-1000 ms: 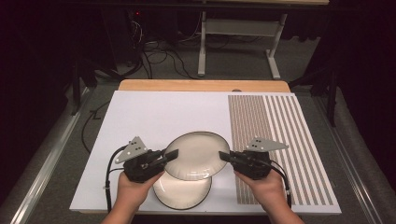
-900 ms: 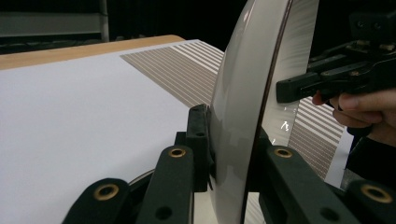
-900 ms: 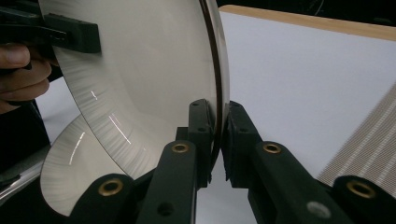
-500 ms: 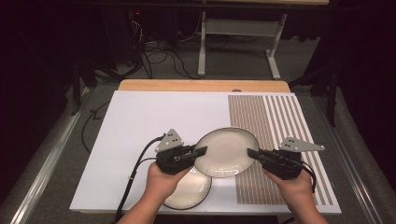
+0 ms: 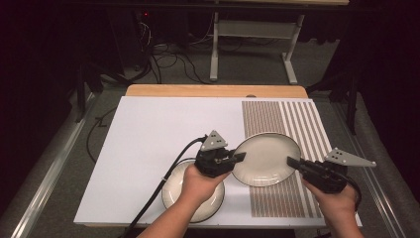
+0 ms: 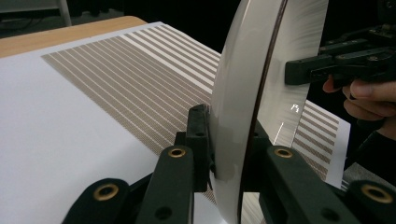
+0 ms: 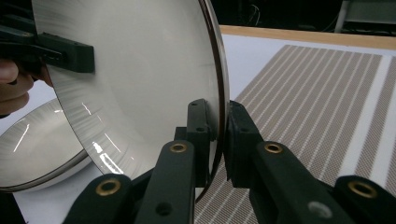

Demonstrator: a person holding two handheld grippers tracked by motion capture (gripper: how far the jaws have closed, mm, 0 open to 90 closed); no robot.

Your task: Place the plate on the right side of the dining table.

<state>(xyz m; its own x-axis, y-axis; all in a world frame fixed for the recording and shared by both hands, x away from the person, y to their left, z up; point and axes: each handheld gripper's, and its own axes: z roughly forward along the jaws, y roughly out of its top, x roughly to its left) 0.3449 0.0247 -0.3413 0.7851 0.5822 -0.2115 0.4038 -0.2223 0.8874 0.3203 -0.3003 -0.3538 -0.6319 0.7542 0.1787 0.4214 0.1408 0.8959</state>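
Observation:
A cream plate with a dark rim (image 5: 267,158) hangs above the table, over the edge of the striped mat (image 5: 292,124). My left gripper (image 5: 238,157) is shut on the plate's left rim, and my right gripper (image 5: 292,162) is shut on its right rim. In the left gripper view the plate (image 6: 247,84) stands edge-on between the pads of my left gripper (image 6: 231,144), with the other gripper (image 6: 299,72) on the far rim. In the right gripper view my right gripper (image 7: 219,126) pinches the plate's rim (image 7: 140,74). A second plate (image 5: 173,193) lies on the white board under the left hand.
The white board (image 5: 158,129) covers a wooden table (image 5: 213,90). The striped mat fills its right part. A black cable (image 5: 158,188) trails from the left gripper over the front edge. Table legs and cables stand on the floor behind.
Both hands have carried the plate to the right, from above the second plate to over the striped mat's edge. The second plate has stayed where it was.

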